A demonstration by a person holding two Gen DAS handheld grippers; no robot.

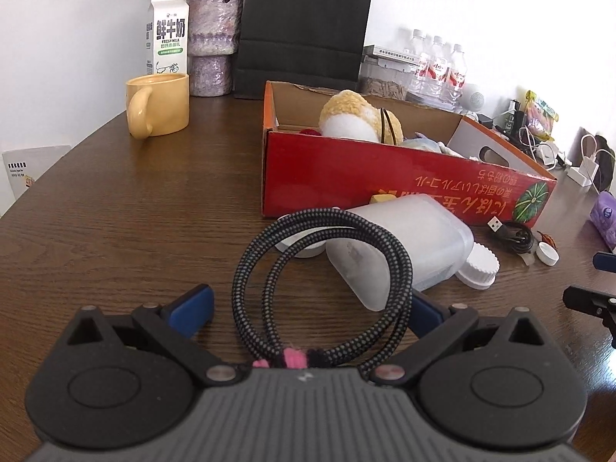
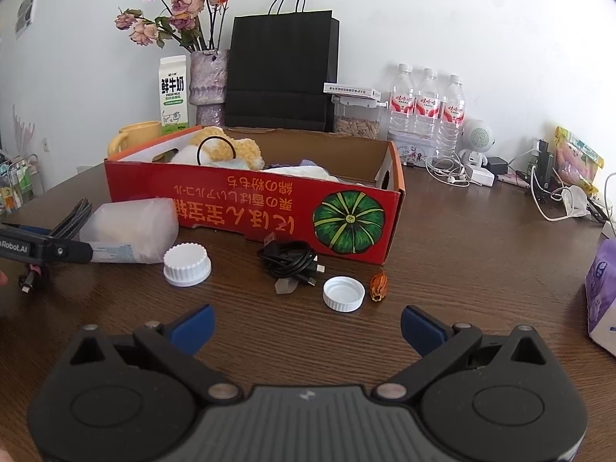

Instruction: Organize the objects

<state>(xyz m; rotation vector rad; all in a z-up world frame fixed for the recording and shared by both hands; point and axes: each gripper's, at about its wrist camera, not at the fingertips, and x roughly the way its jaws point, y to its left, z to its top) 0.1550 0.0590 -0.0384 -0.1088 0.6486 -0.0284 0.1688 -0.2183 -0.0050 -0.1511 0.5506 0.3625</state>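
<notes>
A coiled grey-black braided cable [image 1: 327,269], tied with a pink and black twist, lies between the wide-apart fingers of my open left gripper [image 1: 306,310] and leans on the right finger [image 1: 423,313]. Just beyond it, a translucent plastic container [image 1: 408,238] lies on its side beside a white ribbed lid [image 1: 477,269]. The red cardboard box [image 2: 269,208] holds a yellow and white plush toy [image 2: 231,146]. My right gripper [image 2: 307,327] is open over bare table. Ahead of it lie a white cap [image 2: 343,293], a bundled black USB cable [image 2: 287,260] and the ribbed lid [image 2: 187,264].
On the brown wooden table [image 1: 115,211] stand a yellow mug [image 1: 158,104], a milk carton [image 1: 167,34], a vase of dried flowers [image 2: 208,84] and a black paper bag [image 2: 281,77]. Water bottles [image 2: 427,107], chargers and cords crowd the back right. A purple tissue pack [image 2: 602,288] sits at the right edge.
</notes>
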